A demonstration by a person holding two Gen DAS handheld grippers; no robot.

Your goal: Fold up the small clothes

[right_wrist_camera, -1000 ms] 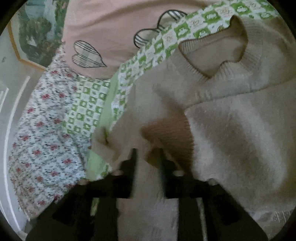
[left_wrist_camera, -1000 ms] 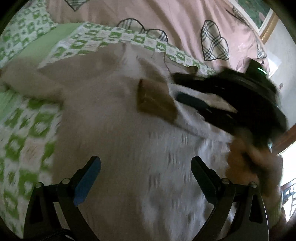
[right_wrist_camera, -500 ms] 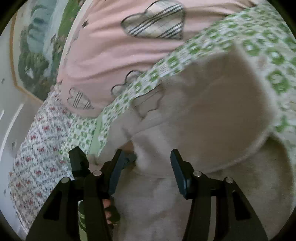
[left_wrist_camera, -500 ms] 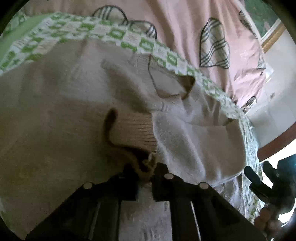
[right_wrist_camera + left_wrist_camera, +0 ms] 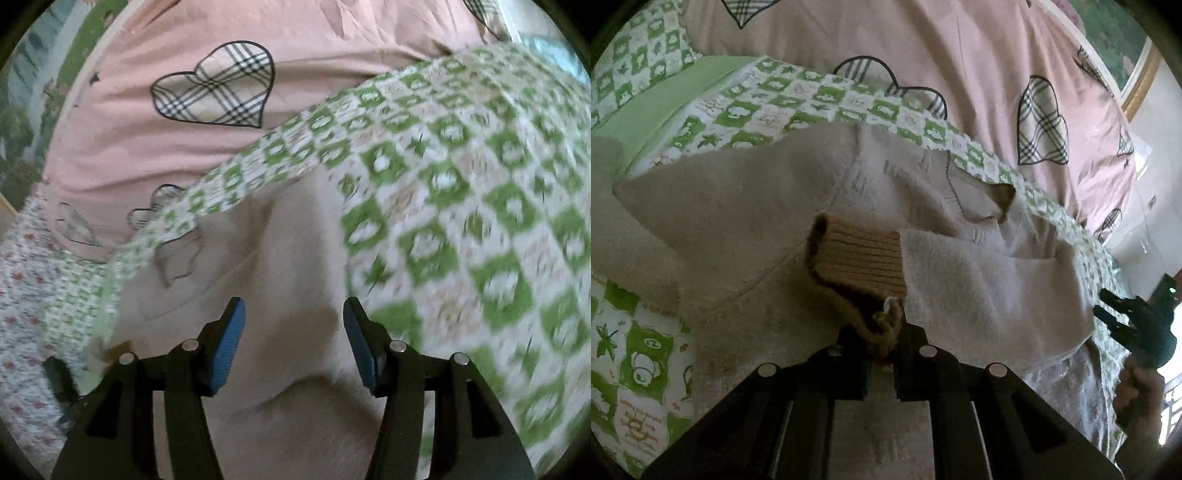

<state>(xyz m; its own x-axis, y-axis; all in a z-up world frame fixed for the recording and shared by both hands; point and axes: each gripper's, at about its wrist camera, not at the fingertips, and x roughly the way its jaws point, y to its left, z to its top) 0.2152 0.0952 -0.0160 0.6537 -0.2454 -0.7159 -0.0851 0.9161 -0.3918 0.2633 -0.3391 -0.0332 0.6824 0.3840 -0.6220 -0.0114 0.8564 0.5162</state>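
Beige sweater (image 5: 738,221) lies spread on the green-checked quilt (image 5: 798,99) of the bed. Left gripper (image 5: 882,339) is clamped on its brown ribbed cuff (image 5: 860,258). Right gripper (image 5: 293,343) has just been opening; nothing sits between its fingers (image 5: 229,339), above the sweater.

Left gripper (image 5: 882,332): clamped on the brown ribbed cuff (image 5: 860,254).
Beige sweater (image 5: 738,206): spread on the green checked bedsheet (image 5: 798,99).
Right gripper (image 5: 1108,314): at right edge.
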